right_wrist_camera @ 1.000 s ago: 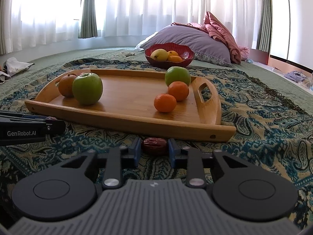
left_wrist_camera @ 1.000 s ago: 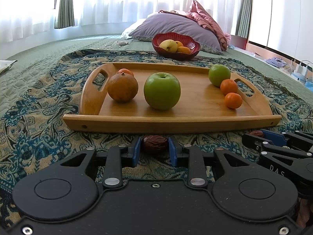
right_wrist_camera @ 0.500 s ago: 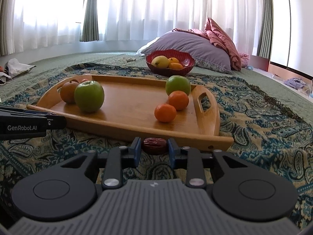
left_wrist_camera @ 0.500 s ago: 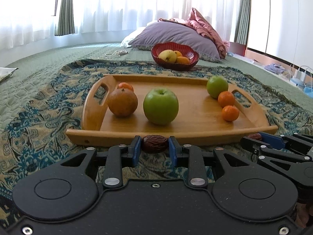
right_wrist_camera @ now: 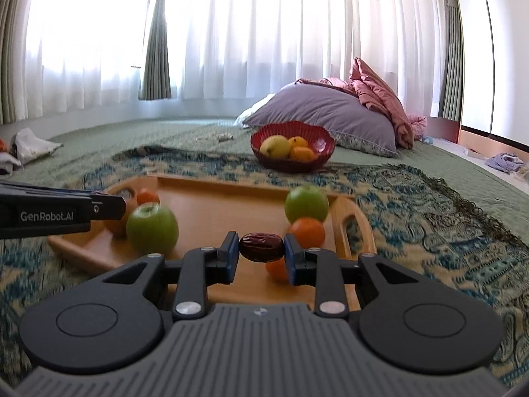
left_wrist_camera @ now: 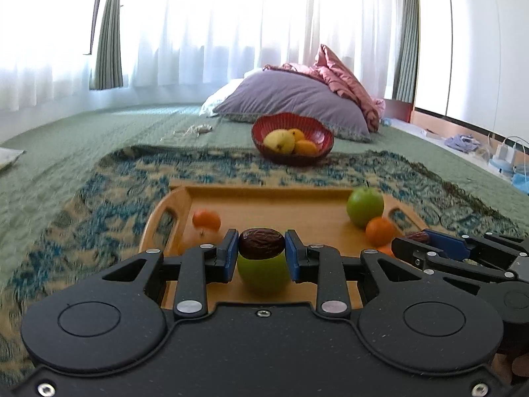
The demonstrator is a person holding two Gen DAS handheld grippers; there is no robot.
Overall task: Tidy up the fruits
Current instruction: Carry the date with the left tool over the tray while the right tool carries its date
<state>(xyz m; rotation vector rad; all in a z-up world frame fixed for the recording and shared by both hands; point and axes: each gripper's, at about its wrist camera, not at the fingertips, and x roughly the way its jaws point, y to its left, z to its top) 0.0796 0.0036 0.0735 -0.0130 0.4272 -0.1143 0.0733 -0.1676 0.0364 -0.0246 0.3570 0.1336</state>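
We have a date (left_wrist_camera: 262, 248) pinched in the left gripper (left_wrist_camera: 262, 255) and a second date (right_wrist_camera: 261, 247) pinched in the right gripper (right_wrist_camera: 261, 255); both sets of jaws are closed on the ends of their fruit, and both dates hang in the air above the near part of the wooden tray (right_wrist_camera: 211, 211). The step in hand, as we read it, is carrying them to a resting place, either a bare patch of tray or the red bowl (right_wrist_camera: 317, 145) beyond it (the task sentence does not say which).

To do it well we should keep the squeeze gentle, since dates look soft and likely sticky. The left one sits right over the near green apple (left_wrist_camera: 262, 276), so we should steer sideways before lowering. The right one is just beside the tangerines (right_wrist_camera: 307, 231), so the open wood between them and that apple looks safest. Lower until the date touches, then let go slowly, and mind that the two grippers, working close together, don't bump.
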